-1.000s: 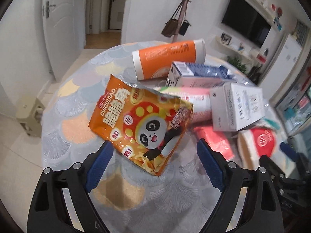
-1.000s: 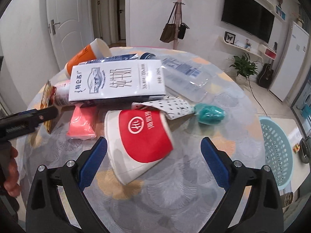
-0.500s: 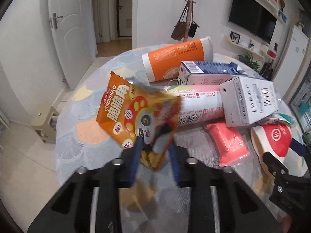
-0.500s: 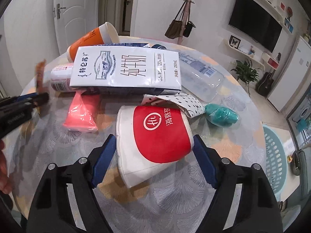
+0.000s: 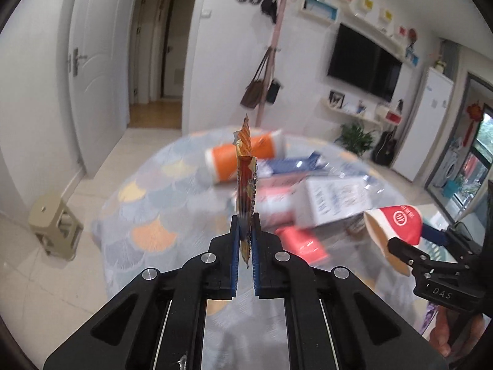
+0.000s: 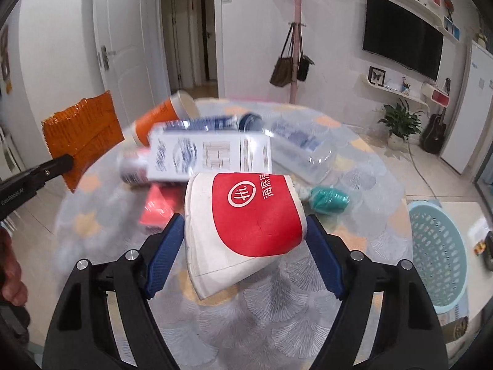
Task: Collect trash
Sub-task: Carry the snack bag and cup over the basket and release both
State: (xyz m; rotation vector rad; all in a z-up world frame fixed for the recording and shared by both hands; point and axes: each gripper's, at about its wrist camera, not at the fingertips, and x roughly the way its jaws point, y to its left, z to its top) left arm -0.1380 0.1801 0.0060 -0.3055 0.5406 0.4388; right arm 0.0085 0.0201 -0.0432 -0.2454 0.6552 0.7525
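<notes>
My left gripper (image 5: 245, 225) is shut on the lower edge of an orange snack bag (image 5: 245, 166). The bag stands edge-on above the round table (image 5: 148, 203). In the right wrist view the same snack bag (image 6: 81, 135) hangs at the left, clear of the table. My right gripper (image 6: 243, 220) is shut on a red-and-white paper cup (image 6: 252, 203). Its blue pads press both sides of the cup, which lies sideways, lifted off the tabletop. From the left wrist view the cup (image 5: 397, 222) shows at the right.
A white milk carton (image 6: 209, 157), an orange-and-white cup (image 6: 160, 114), a pink packet (image 6: 157, 206), a clear bottle (image 6: 302, 151) and a teal wad (image 6: 329, 199) lie on the table. A light blue basket (image 6: 437, 246) stands right of it. A stool (image 5: 52, 228) sits on the floor left.
My left jaws shut on the snack bag and lifted it upright off the table. My right jaws narrowed onto the paper cup and raised it.
</notes>
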